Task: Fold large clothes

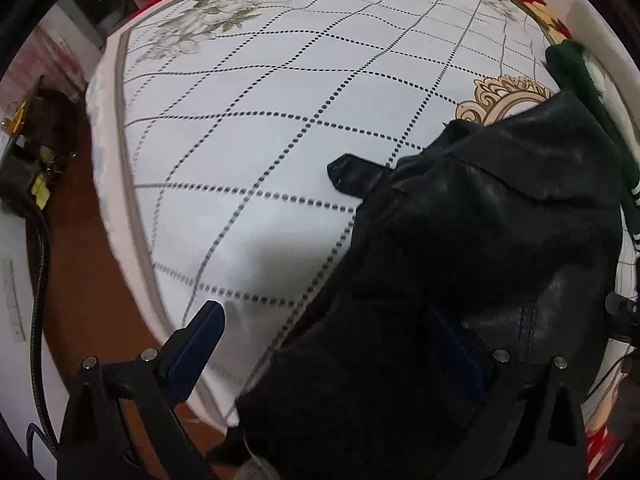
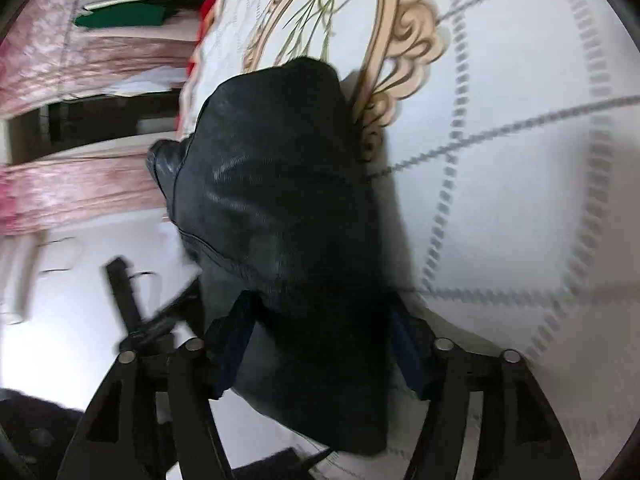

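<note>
The black leather jacket (image 1: 472, 248) lies between the spread left gripper (image 1: 320, 344), and the right gripper (image 2: 320, 332) grasps it.

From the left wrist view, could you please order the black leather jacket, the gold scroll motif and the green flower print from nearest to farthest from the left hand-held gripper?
1. Black leather jacket: lower right, reaching between the left hand-held gripper's fingers.
2. Gold scroll motif: right, just beyond the jacket.
3. Green flower print: far upper left of the bedspread.
</note>
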Available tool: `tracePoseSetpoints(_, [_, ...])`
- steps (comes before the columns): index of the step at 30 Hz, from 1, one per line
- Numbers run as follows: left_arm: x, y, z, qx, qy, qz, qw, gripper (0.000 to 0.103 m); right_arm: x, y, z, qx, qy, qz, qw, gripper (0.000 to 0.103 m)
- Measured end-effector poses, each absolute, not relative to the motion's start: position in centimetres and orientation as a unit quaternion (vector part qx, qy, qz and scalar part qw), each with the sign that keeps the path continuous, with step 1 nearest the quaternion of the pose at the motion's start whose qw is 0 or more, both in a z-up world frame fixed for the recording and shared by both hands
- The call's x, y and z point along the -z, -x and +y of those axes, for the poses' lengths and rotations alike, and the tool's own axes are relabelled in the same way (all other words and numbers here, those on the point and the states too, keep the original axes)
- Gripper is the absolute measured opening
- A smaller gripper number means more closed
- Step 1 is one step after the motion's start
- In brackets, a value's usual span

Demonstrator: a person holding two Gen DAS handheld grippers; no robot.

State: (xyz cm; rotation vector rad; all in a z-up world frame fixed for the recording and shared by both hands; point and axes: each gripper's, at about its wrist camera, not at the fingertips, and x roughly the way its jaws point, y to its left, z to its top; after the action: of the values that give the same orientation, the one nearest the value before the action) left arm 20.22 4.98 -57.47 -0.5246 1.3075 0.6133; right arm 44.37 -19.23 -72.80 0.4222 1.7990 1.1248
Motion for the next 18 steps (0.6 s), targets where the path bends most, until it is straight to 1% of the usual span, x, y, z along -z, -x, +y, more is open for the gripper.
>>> tracePoseSetpoints(1, [57.6,-20.5,5.1,-0.274,0.237,0.591,0.721,0.103,73.4,-44.5,-18.5,-0.473,-0.182,0.732,0.455,0.073])
tracePoseSetpoints(3, [57.8,-20.8,5.3,-0.267,0.238,0.589,0.725,0.103,73.7,-44.7,-17.1,-0.49,-0.178,0.729,0.443,0.08])
tracePoseSetpoints(6, [58.4,-20.9,5.6,-0.263,0.242,0.583,0.729,0.103,73.4,-44.3,-15.1,-0.5,-0.146,0.727,0.447,0.08])
tracePoseSetpoints(7, [58.4,-20.8,5.8,-0.264,0.245,0.579,0.731,0.103,73.0,-44.1,-15.2,-0.497,-0.145,0.725,0.454,0.079])
tracePoseSetpoints(9, [58.3,-20.6,6.1,-0.267,0.251,0.574,0.732,0.103,72.0,-43.7,-15.9,-0.488,-0.152,0.717,0.474,0.066])
tracePoseSetpoints(10, [58.1,-20.4,6.3,-0.268,0.257,0.572,0.732,0.103,71.6,-43.5,-16.3,-0.481,-0.162,0.716,0.48,0.062])
tracePoseSetpoints(11, [57.7,-20.2,6.3,-0.269,0.264,0.57,0.73,0.103,70.9,-43.3,-17.2,-0.471,-0.179,0.715,0.485,0.054])
tracePoseSetpoints(12, [57.1,-19.8,6.5,-0.272,0.272,0.565,0.73,0.103,70.0,-42.9,-18.4,-0.459,-0.196,0.714,0.491,0.05])
tracePoseSetpoints(14, [55.0,-18.0,6.4,-0.284,0.297,0.54,0.734,0.102,68.9,-41.7,-20.3,-0.426,-0.223,0.714,0.509,0.048])
tracePoseSetpoints(17, [52.8,-14.4,5.9,-0.3,0.352,0.506,0.728,0.102,68.7,-39.2,-23.4,-0.372,-0.272,0.723,0.515,0.048])
tracePoseSetpoints(18, [52.6,-13.2,5.7,-0.303,0.372,0.502,0.72,0.102,68.8,-38.5,-24.3,-0.363,-0.282,0.724,0.514,0.052])
